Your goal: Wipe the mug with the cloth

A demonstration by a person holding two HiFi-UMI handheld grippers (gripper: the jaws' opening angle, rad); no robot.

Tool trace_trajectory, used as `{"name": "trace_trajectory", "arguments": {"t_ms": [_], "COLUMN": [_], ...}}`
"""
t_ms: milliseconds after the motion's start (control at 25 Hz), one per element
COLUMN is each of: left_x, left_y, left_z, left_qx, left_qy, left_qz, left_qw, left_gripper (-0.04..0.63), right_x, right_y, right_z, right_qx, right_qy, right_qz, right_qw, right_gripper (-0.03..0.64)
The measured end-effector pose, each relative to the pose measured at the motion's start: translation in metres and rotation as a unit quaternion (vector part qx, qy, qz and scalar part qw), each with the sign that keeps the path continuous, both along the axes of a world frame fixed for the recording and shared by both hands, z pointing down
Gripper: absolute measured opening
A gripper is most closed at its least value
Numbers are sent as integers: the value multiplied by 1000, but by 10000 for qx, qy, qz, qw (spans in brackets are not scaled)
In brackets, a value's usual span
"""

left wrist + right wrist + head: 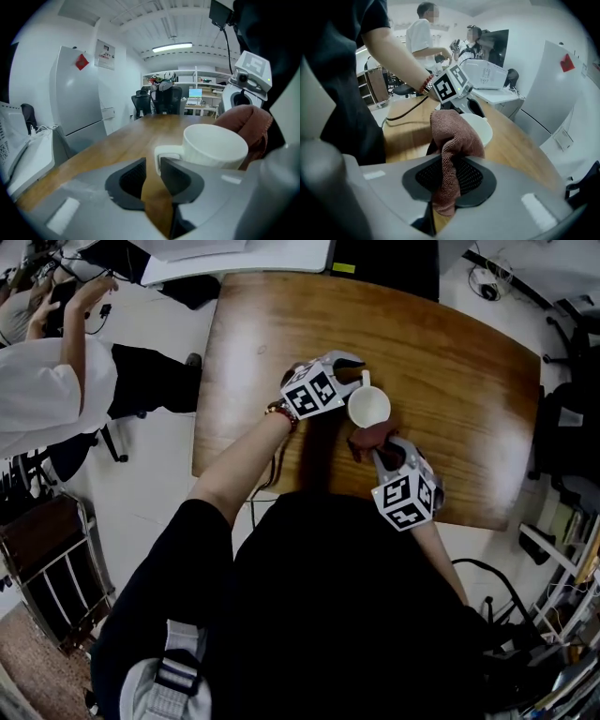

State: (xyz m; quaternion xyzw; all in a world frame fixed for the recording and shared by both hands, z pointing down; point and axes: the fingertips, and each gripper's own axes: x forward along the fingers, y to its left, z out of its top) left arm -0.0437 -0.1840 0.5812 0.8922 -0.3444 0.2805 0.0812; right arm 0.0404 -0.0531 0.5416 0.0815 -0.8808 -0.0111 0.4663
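A white mug (368, 407) stands upright on the wooden table (469, 381). My left gripper (356, 371) reaches in from the left, its jaws nearly together on the mug's handle (165, 152); the mug body (215, 145) sits just past the gripper (153, 161). My right gripper (380, 454) is shut on a brown cloth (370, 438), whose bunched end (454, 136) rises from the jaws (446, 161) and presses against the near side of the mug (480, 129). In the left gripper view the cloth (246, 122) shows behind the mug.
A black cable (272, 474) trails off the table's near edge. A person in a white shirt (37, 381) stands at the left, by a metal cart (47, 559). A white fridge (77, 93) and a black office chair (164, 101) lie beyond the table.
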Motion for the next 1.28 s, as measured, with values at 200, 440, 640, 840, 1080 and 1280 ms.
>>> {"name": "trace_trajectory", "arguments": {"t_ms": [200,440,640,840,1080,1280], "left_x": [6,-1,-22,-34,-44,-50], "left_y": [3,3,17,38,55,69], "left_z": [1,-2,-3,-3,-2,-2], "left_qx": [46,101,37,-2,-21,-74], "left_qy": [86,206,405,380,384,457], "left_qz": [277,-16,-557,-853,-1243,-1537], "left_qw": [9996,9997,9976,9956,9915,9870], "left_gripper": [42,37,29,32,35,40], "right_x": [-9,-12,-7,-5,-10,-9], "right_y": [10,-4,-26,-35,-40,-43], "right_z": [3,23,38,61,74,41], "right_qx": [32,268,363,372,392,271], "right_qy": [66,279,361,663,761,262], "right_qz": [8,330,545,444,355,719], "right_qw": [10000,9987,9972,9961,9957,9967], "right_gripper": [61,61,61,61,61,60]}}
